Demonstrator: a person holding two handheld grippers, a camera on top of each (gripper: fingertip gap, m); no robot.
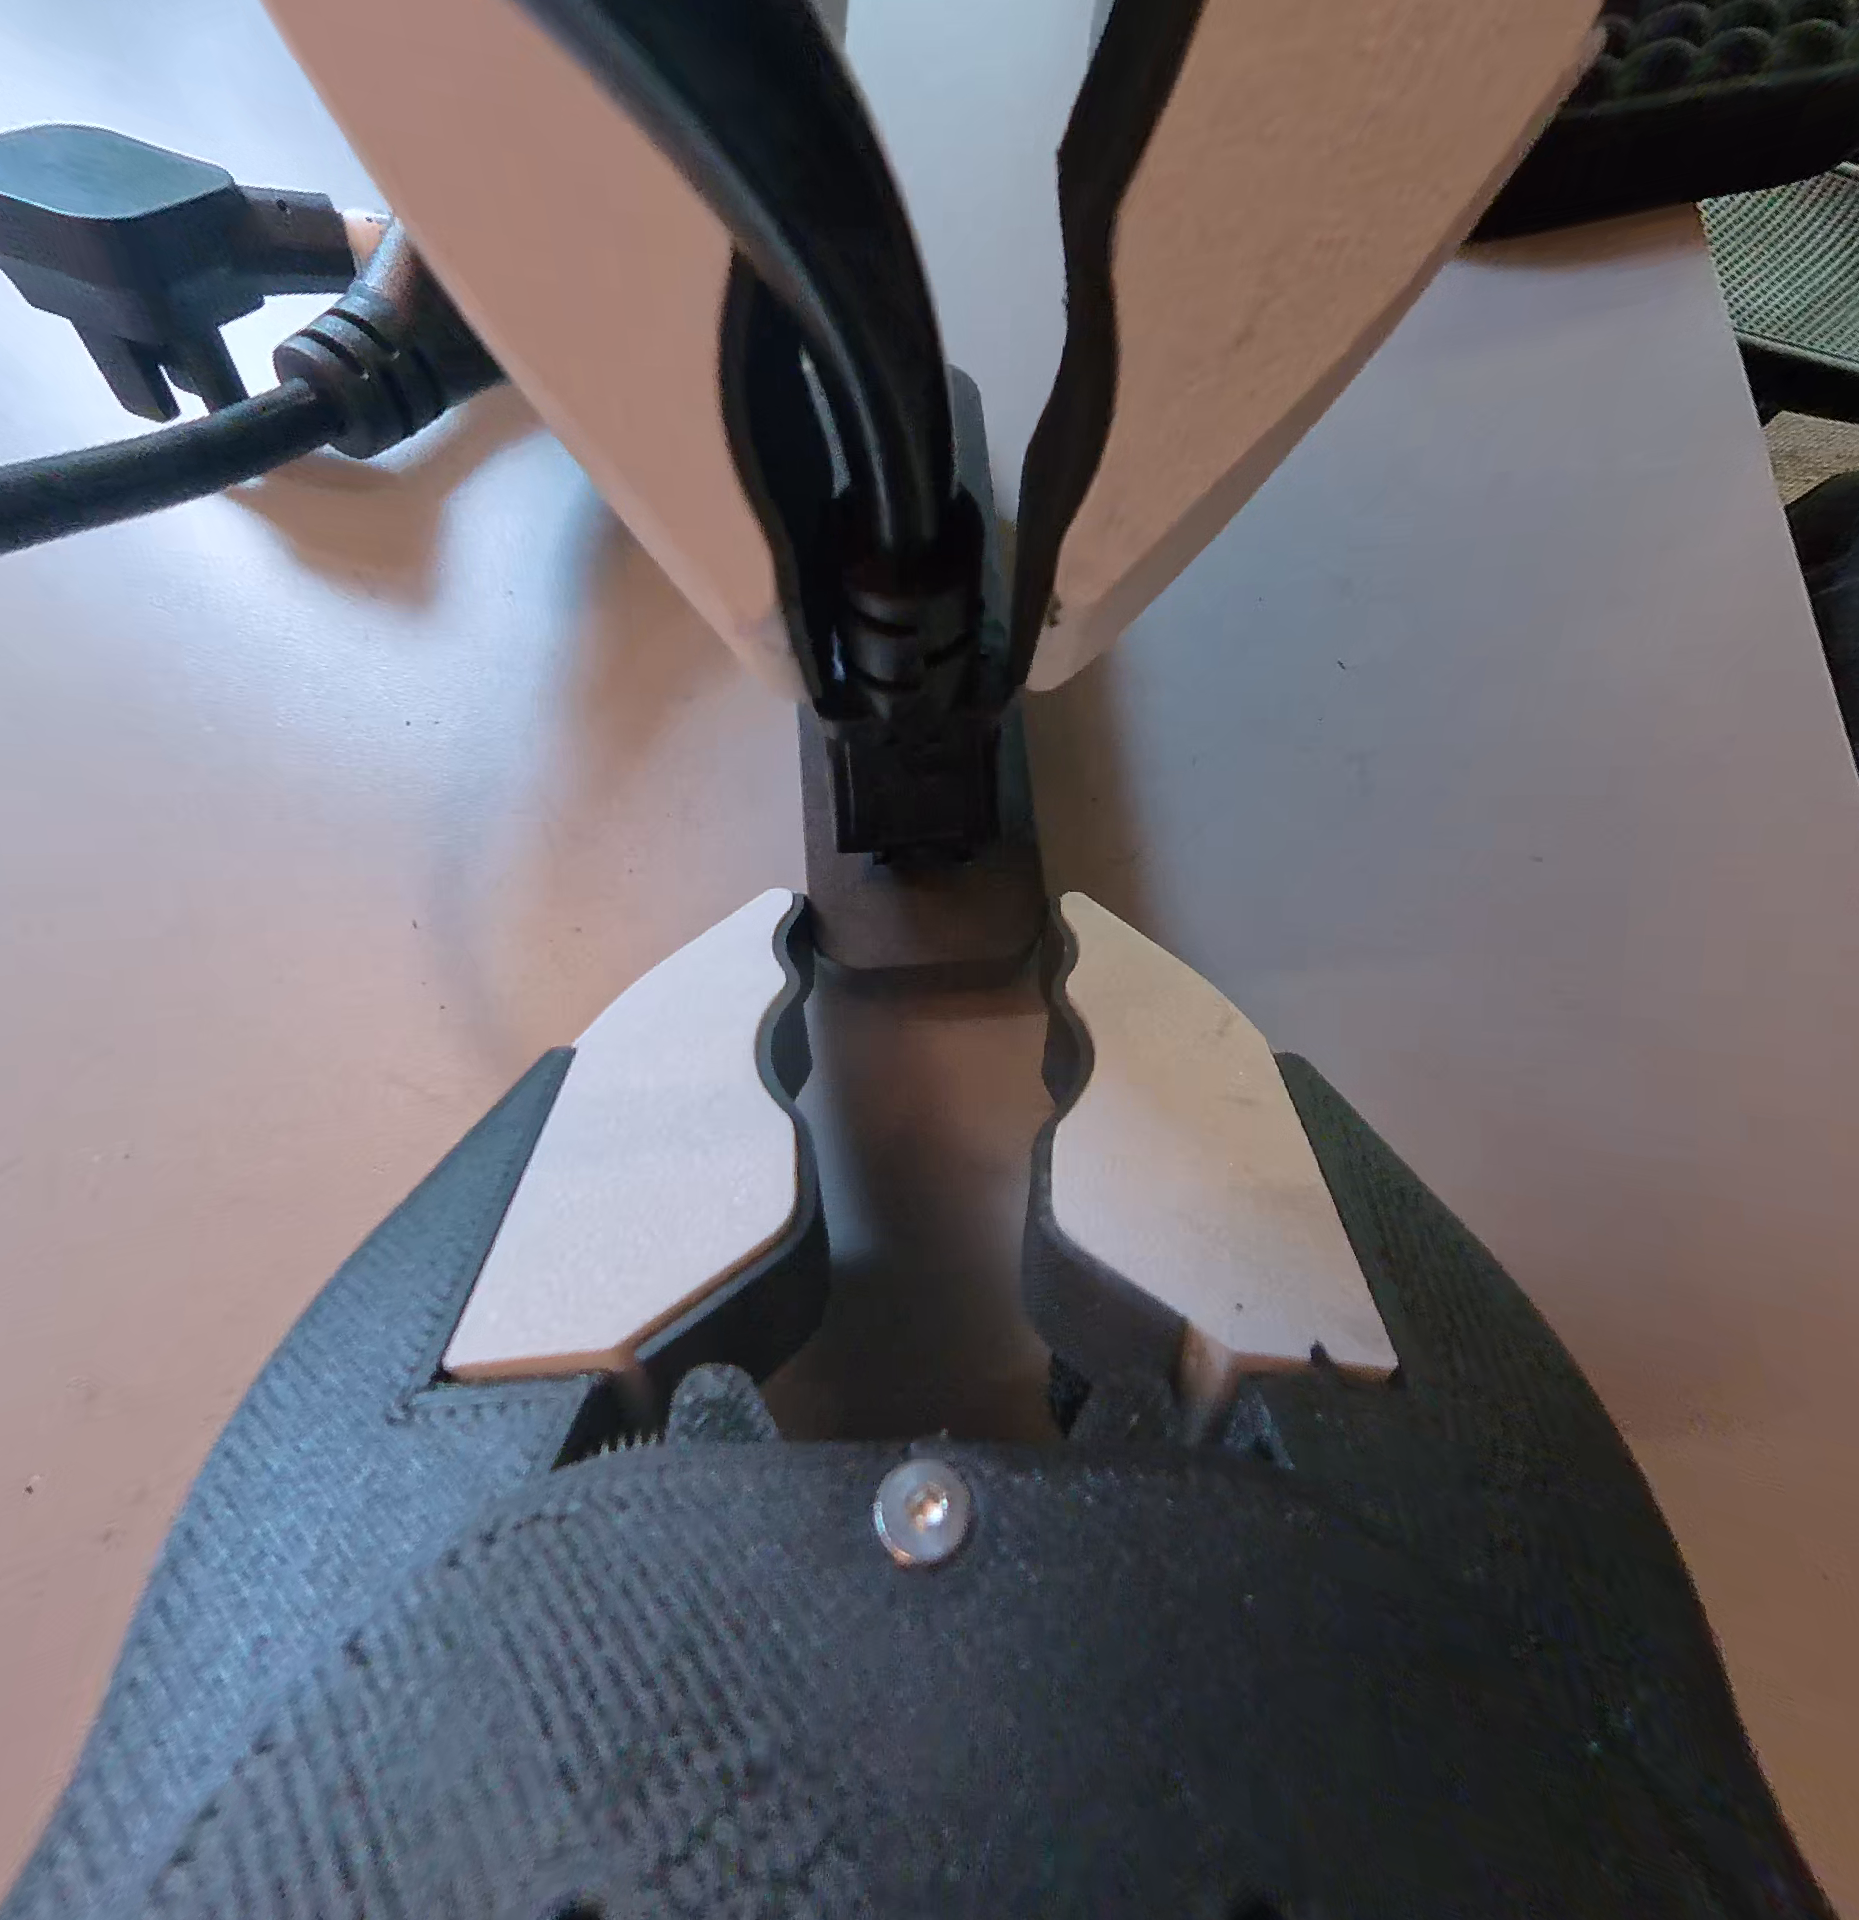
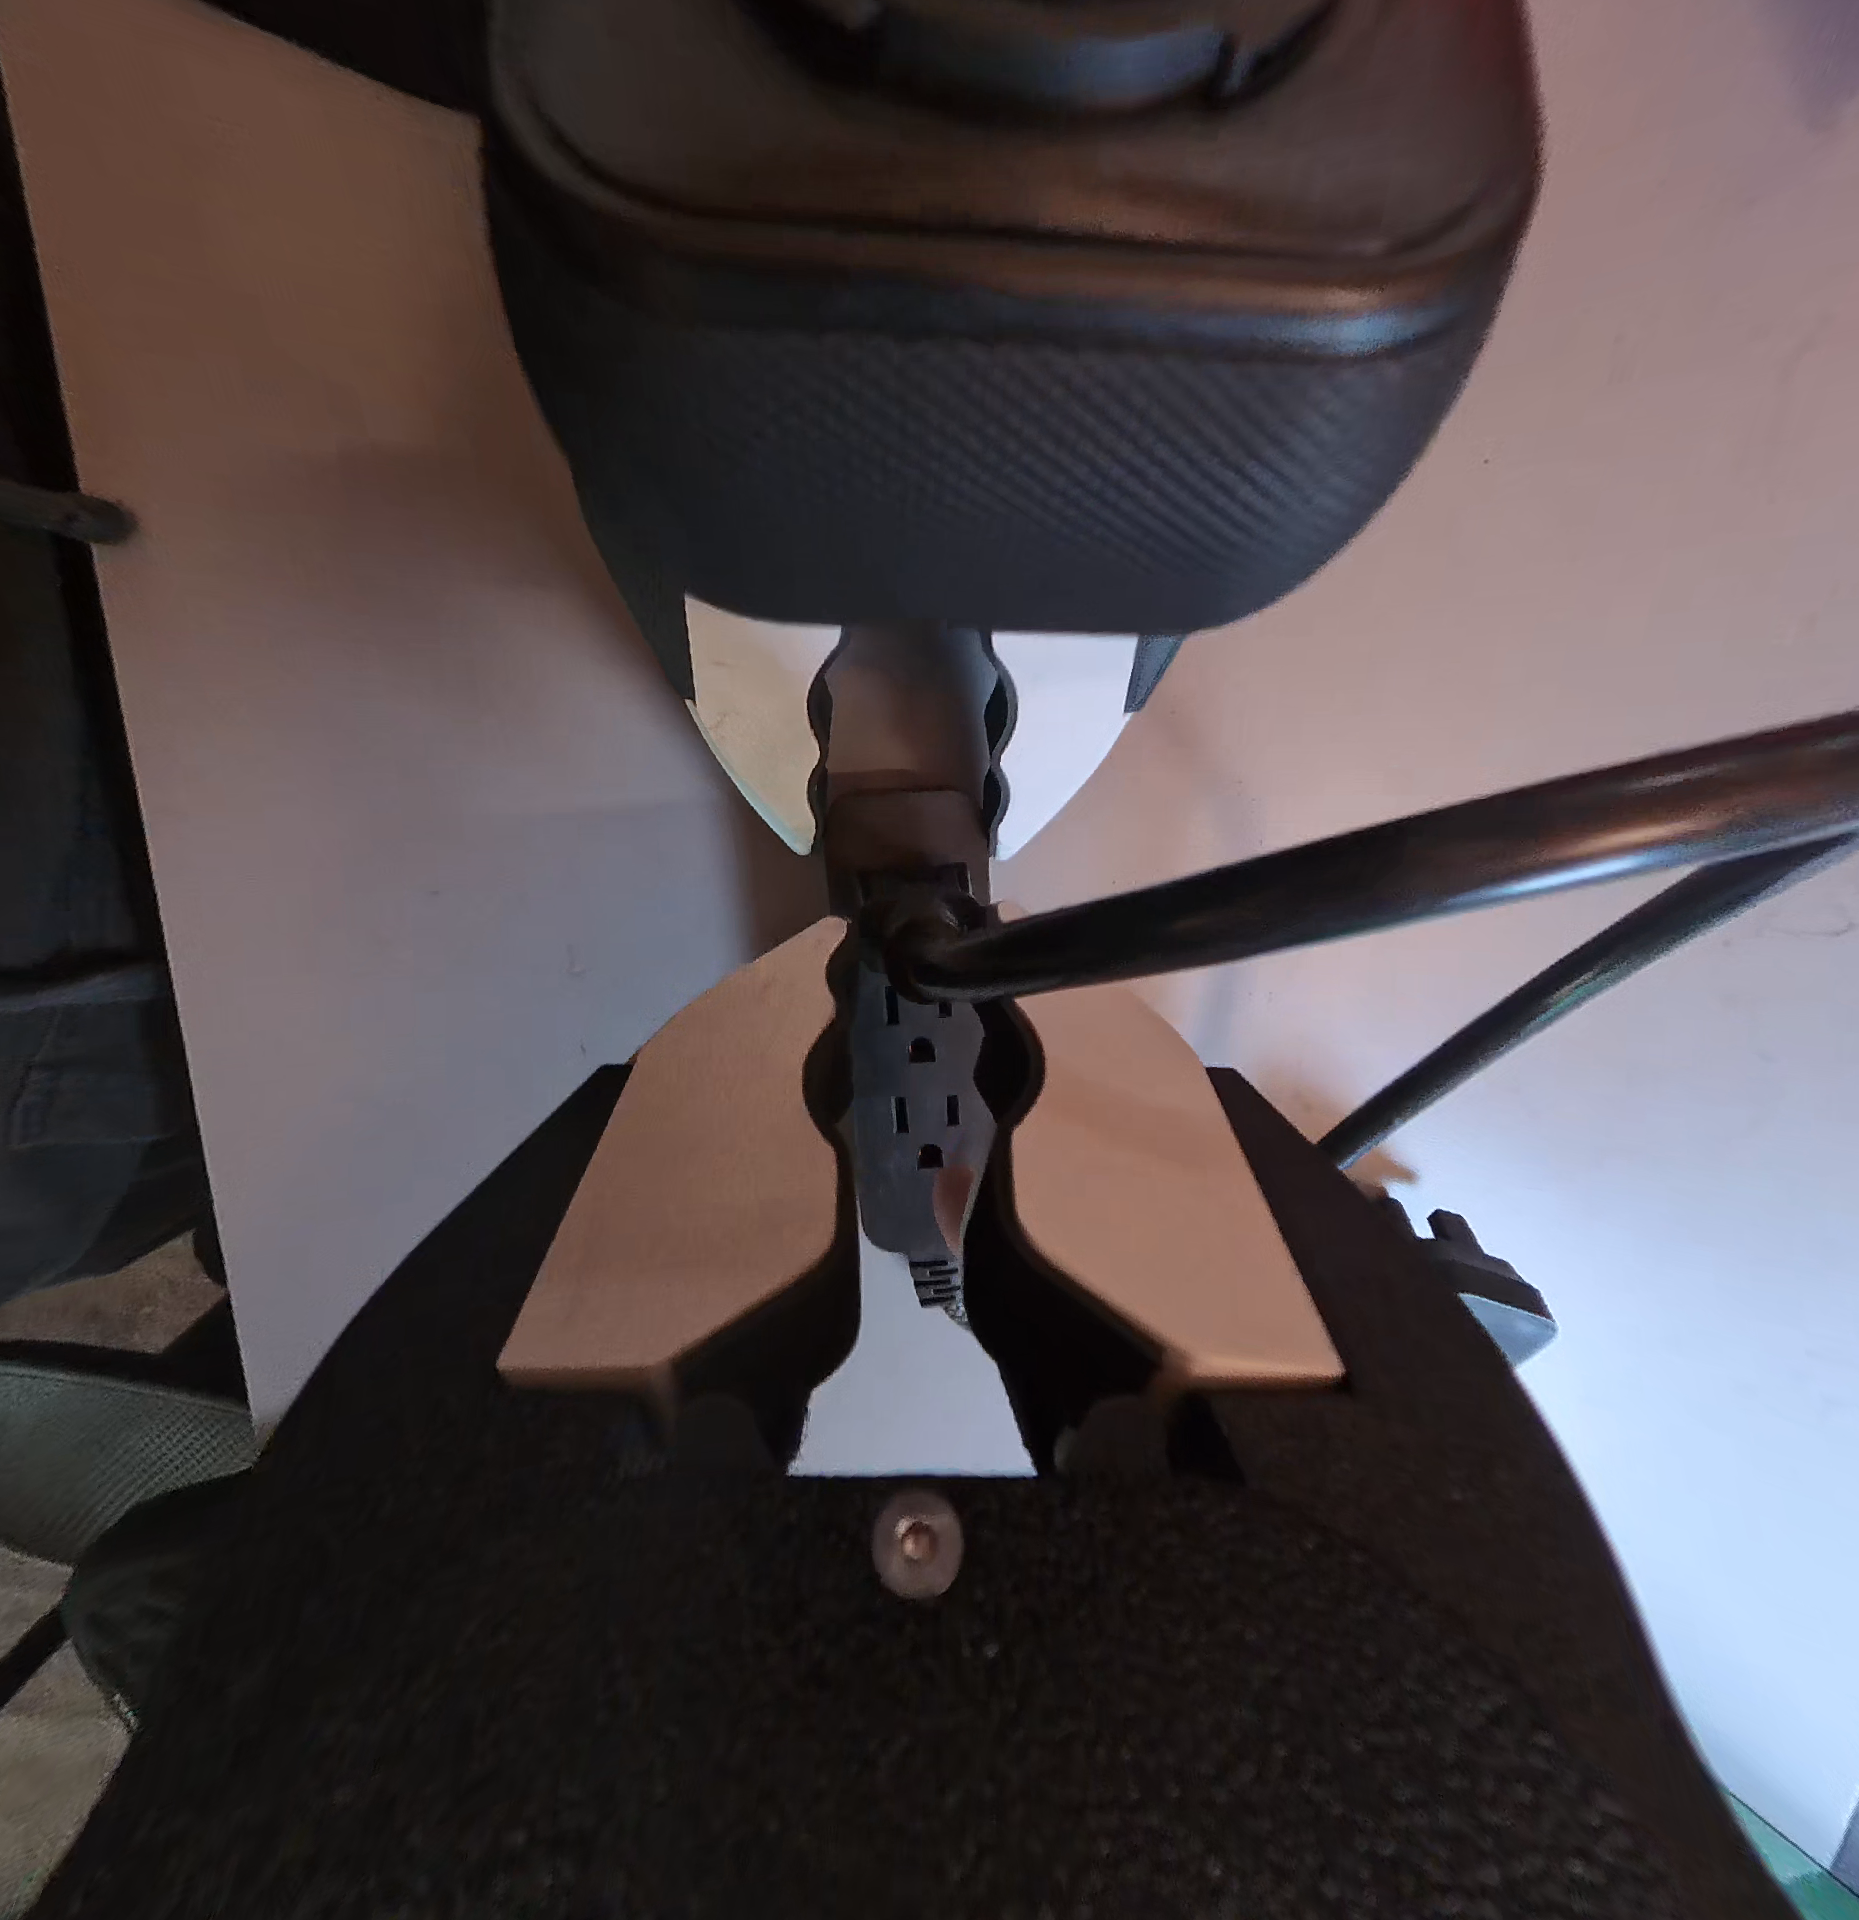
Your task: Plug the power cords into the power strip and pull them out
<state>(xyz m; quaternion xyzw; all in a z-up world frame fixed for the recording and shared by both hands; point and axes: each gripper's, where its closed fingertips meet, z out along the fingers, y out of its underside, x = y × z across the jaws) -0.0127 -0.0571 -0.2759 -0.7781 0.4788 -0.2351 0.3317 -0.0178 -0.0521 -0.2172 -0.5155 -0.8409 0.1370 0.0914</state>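
A dark grey power strip (image 1: 1008,810) lies on the pale table, and its sockets show in the right wrist view (image 2: 909,1101). My left gripper (image 1: 930,925) is shut on the strip's near end; it also shows in the right wrist view (image 2: 904,831). My right gripper (image 2: 914,925) comes down from above and is shut on a black plug (image 1: 909,769), which sits at a socket of the strip. I cannot tell how deep the plug is in. Its cord (image 2: 1424,831) runs off to the right. In the left wrist view the right gripper (image 1: 914,675) stands opposite mine.
A second black plug (image 1: 104,239) with its cord (image 1: 125,468) lies loose on the table at the far left; it also shows beside my right finger (image 2: 1476,1278). The table edge (image 1: 1756,416) runs close on the right, with a black foam pad (image 1: 1683,94) and a mesh chair (image 1: 1808,260) beyond.
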